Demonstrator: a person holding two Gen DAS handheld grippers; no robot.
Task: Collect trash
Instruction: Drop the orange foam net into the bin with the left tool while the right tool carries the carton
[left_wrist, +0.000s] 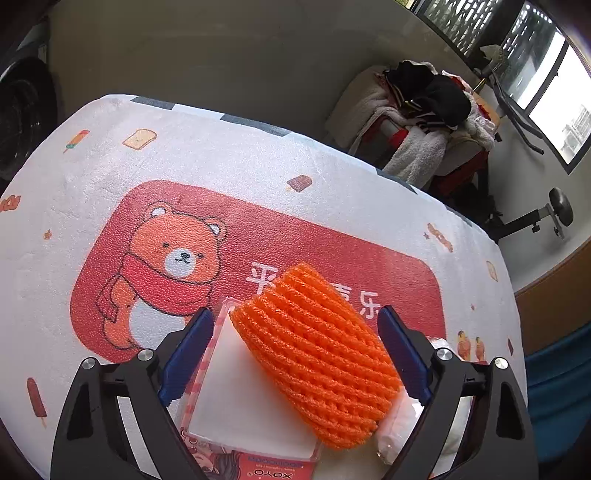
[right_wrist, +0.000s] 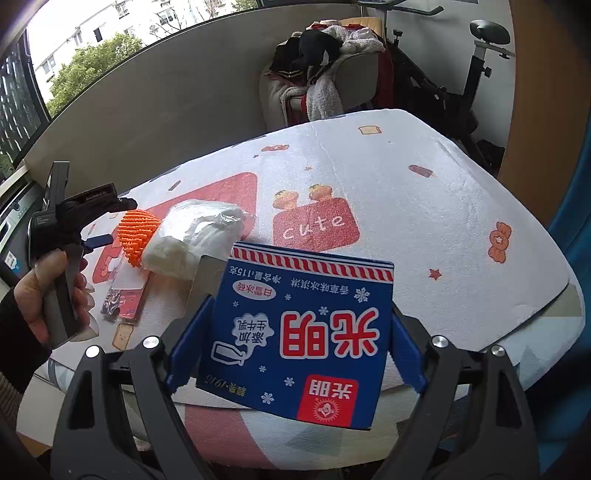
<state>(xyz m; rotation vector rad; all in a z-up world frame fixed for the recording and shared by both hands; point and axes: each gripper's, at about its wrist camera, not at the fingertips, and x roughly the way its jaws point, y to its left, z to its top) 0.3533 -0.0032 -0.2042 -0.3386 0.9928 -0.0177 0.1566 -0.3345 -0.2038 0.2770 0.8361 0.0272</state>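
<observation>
Two pairs of tongs are in play over a table (right_wrist: 424, 192) covered with a white foam sheet printed with an orange bear and little sweets. Far left, seen from the right wrist, a hand (right_wrist: 51, 291) in a dark sleeve grips the handle of the left tongs (left_wrist: 295, 321), which hang above the pile of trash with blue pads spread wide. Between those pads, seen from the left wrist, sits an orange foam fruit net (left_wrist: 317, 354), though neither pad presses on it. It lies tilted across a clear plastic blister pack on a red printed card (left_wrist: 240, 406), and touching its right side is a crumpled white plastic bag (right_wrist: 195, 236). Moving right, the right tongs (right_wrist: 299, 328) pinch a blue and white ice-cream carton with red Chinese lettering (right_wrist: 303, 332), one blue pad against each side wall, the carton lifted clear of the sheet at the near table edge. Beyond the table stands a chair heaped with clothes (right_wrist: 325, 66), and an exercise bike (right_wrist: 476, 74) stands at far right
</observation>
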